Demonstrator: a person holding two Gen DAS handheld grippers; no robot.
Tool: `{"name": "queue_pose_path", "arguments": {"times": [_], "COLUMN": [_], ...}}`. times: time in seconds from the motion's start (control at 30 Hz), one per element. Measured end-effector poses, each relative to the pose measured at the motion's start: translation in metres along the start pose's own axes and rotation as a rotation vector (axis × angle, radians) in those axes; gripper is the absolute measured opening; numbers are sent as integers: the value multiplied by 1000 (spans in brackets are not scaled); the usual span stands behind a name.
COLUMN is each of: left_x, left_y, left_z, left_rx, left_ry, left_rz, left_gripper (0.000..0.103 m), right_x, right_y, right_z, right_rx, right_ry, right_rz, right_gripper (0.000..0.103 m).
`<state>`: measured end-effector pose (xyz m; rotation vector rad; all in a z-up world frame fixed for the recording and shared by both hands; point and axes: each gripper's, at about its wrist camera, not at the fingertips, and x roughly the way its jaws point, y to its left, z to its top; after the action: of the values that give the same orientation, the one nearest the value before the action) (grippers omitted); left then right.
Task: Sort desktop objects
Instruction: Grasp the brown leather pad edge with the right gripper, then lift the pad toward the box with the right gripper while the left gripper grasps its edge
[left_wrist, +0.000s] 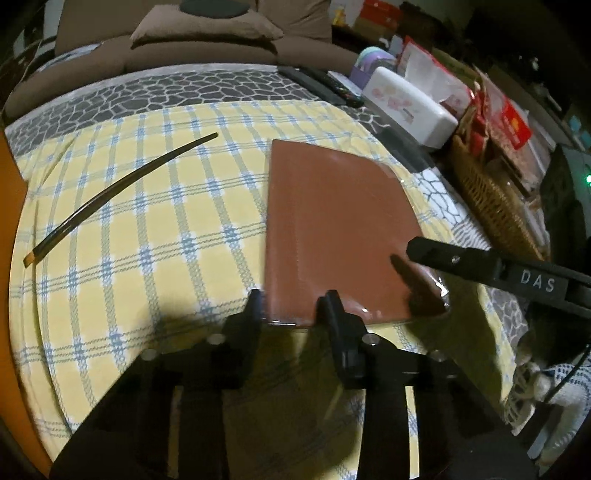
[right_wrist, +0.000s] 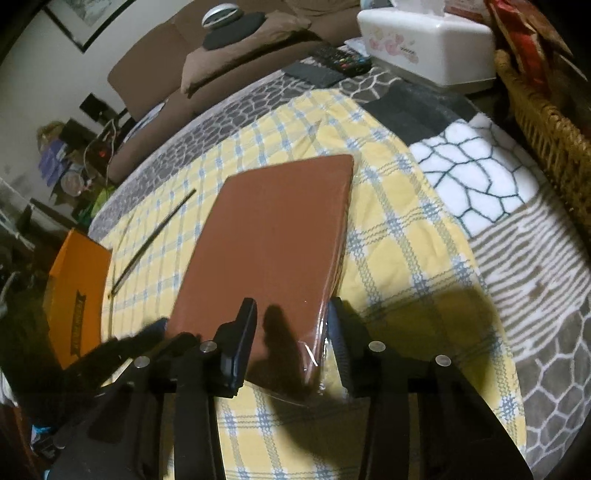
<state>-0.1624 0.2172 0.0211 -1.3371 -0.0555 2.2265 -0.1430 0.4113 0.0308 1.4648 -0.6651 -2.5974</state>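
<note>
Two grippers met at the near edge of a brown notebook (left_wrist: 340, 229) lying flat, plastic-wrapped, on the yellow checked cloth (left_wrist: 147, 229) over the tabletop. Left gripper (left_wrist: 293, 306) clamped its near-left corner; right gripper (right_wrist: 291, 321) clamped its near-right corner. A dark slender stick (left_wrist: 122, 192) lay apart, beside an orange box (right_wrist: 79, 291).

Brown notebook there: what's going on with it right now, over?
Both tools at the brown notebook: left tool astride its near-left corner, right tool astride the near-right corner. Notebook flat on the checked cloth. Chopstick lies clear, left.
</note>
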Motion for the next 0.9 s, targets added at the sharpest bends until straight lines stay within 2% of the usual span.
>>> {"name": "queue_pose_path", "arguments": {"times": [0.23, 0.43, 0.63, 0.9], "left_x": [-25, -71, -122, -166], "left_y": [-3, -9, -1, 30], "left_z": [1, 11, 13, -6], "left_rx": [-26, -45, -81, -185], "left_ry": [-37, -104, -155, -201], "left_rz": [-23, -72, -123, -141], "left_gripper": [24, 22, 22, 21], "right_x": [-16, -41, -62, -64], "right_y": [13, 34, 70, 128], "right_z": [6, 12, 12, 0], "right_rx": [-12, -26, -65, -121], "right_ry": [-35, -91, -118, -94], "right_rz": [31, 91, 168, 275], "right_gripper": [40, 38, 37, 37]}}
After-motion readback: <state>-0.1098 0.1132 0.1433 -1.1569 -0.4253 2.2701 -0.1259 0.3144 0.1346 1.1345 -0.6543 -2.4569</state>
